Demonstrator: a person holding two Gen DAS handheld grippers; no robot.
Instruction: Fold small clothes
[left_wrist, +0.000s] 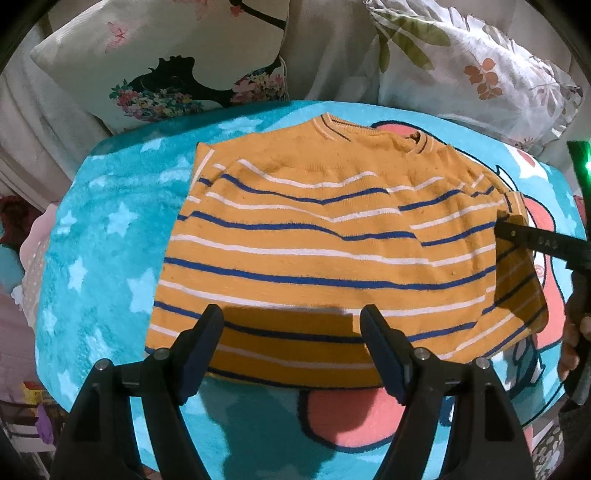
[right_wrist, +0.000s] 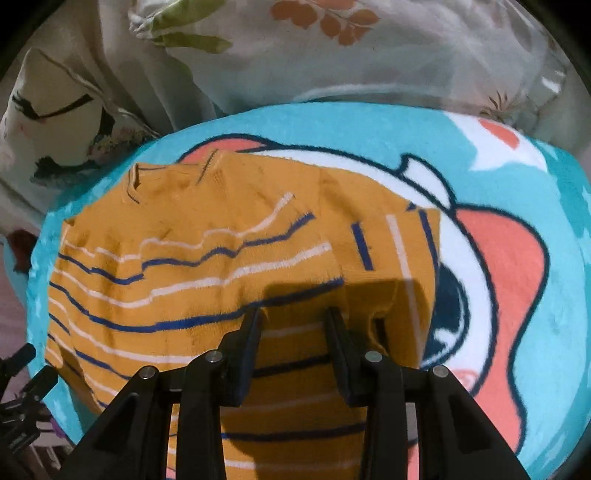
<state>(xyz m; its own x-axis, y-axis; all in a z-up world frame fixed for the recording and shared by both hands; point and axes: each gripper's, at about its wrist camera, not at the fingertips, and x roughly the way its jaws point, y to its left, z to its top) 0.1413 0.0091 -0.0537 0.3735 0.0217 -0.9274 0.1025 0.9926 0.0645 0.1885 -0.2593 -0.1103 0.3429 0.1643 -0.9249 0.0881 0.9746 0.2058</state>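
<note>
A small mustard-yellow sweater (left_wrist: 317, 236) with blue and white stripes lies flat on a turquoise blanket (left_wrist: 110, 229), neck at the far side. Its left sleeve is folded in. My left gripper (left_wrist: 291, 314) is open and empty, hovering above the hem. My right gripper (right_wrist: 293, 314) is open over the sweater's (right_wrist: 192, 251) right side, its jaws apart beside the raised right sleeve (right_wrist: 399, 266), which drapes against its right finger. In the left wrist view the right gripper's finger (left_wrist: 517, 229) touches that sleeve at the sweater's right edge.
Floral pillows (left_wrist: 177, 59) and a leaf-print pillow (left_wrist: 461, 66) stand behind the blanket. The blanket has a pink and white cartoon print (right_wrist: 498, 251) on its right part. Clutter sits at the left edge (left_wrist: 22, 258).
</note>
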